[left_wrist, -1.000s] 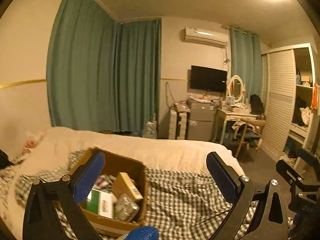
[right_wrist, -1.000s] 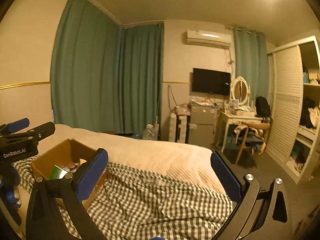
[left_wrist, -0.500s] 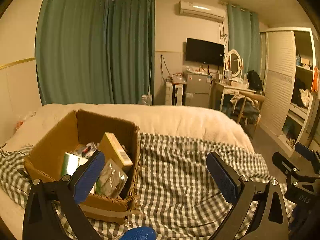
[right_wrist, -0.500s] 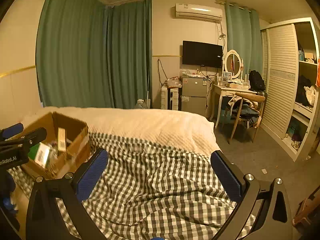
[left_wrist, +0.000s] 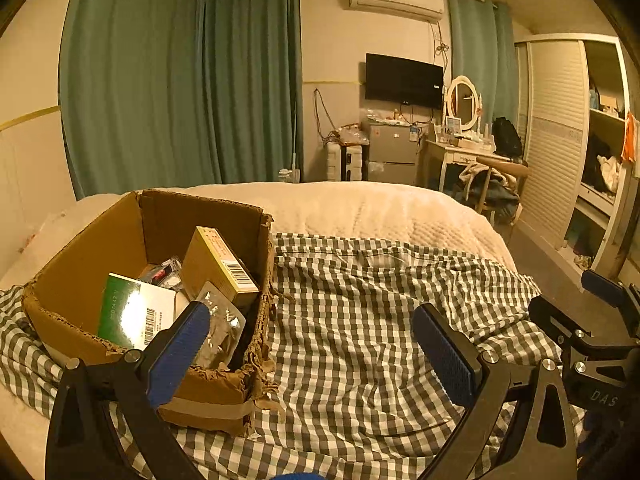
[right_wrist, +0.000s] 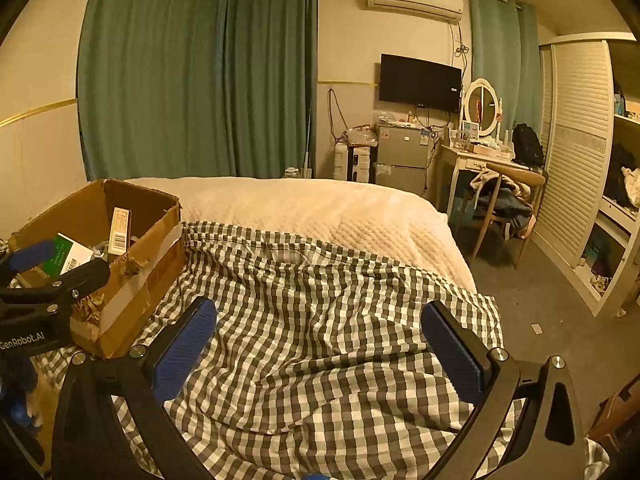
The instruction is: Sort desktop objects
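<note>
An open cardboard box [left_wrist: 88, 248] sits on the checked cloth [left_wrist: 360, 320] on the bed, also in the right wrist view [right_wrist: 144, 280]. Inside lie a green-and-white box [left_wrist: 132, 312], a tan box [left_wrist: 220, 264], a silver blister pack [left_wrist: 224, 320] and small dark packets. My left gripper [left_wrist: 312, 344] is open and empty, its left finger over the box's near right corner. My right gripper [right_wrist: 320, 344] is open and empty above the bare checked cloth [right_wrist: 320, 300], right of the box.
A cream quilt [left_wrist: 360, 208] covers the far bed. Beyond stand green curtains [left_wrist: 180, 80], a small fridge [left_wrist: 390, 152], a dressing table with chair [left_wrist: 480, 160] and a wardrobe [left_wrist: 560, 140]. Floor lies right of the bed [right_wrist: 540, 312].
Both grippers have tilted down and moved closer to the bed; the box and cloth now fill more of each view. Both stay open and empty.
</note>
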`<state>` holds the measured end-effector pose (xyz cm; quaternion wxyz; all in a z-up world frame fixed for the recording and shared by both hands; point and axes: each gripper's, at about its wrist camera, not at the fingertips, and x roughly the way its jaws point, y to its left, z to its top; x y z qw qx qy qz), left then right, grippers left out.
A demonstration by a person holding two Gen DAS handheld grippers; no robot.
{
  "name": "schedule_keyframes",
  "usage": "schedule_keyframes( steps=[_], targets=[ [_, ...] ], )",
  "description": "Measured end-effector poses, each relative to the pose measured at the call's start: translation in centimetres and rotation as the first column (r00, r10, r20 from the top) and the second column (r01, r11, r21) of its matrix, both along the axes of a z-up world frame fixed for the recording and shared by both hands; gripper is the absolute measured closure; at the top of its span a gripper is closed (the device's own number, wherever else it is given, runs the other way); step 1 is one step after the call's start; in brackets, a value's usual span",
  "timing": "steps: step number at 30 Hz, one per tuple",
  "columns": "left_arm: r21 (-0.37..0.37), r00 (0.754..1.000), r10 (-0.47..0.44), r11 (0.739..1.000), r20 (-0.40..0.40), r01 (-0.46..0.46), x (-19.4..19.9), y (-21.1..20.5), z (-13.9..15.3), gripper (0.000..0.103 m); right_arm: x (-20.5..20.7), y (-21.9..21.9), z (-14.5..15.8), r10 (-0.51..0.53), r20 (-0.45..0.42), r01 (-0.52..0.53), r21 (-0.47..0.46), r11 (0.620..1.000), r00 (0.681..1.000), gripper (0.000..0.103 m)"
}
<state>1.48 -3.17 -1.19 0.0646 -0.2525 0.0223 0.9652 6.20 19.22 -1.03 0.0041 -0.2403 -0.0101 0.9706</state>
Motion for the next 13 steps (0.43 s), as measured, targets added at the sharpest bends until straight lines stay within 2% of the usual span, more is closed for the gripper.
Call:
schedule_keyframes(
  steps=[13],
  targets=[
    [-0.028,1.0,0.009,1.0,0.014,-0.009,0.15,0.42,-0.36,0.0,0.33,0.29,0.31,-0.02,0.016,0.02,-0.02,1.0,1.0,0.0]
  ],
)
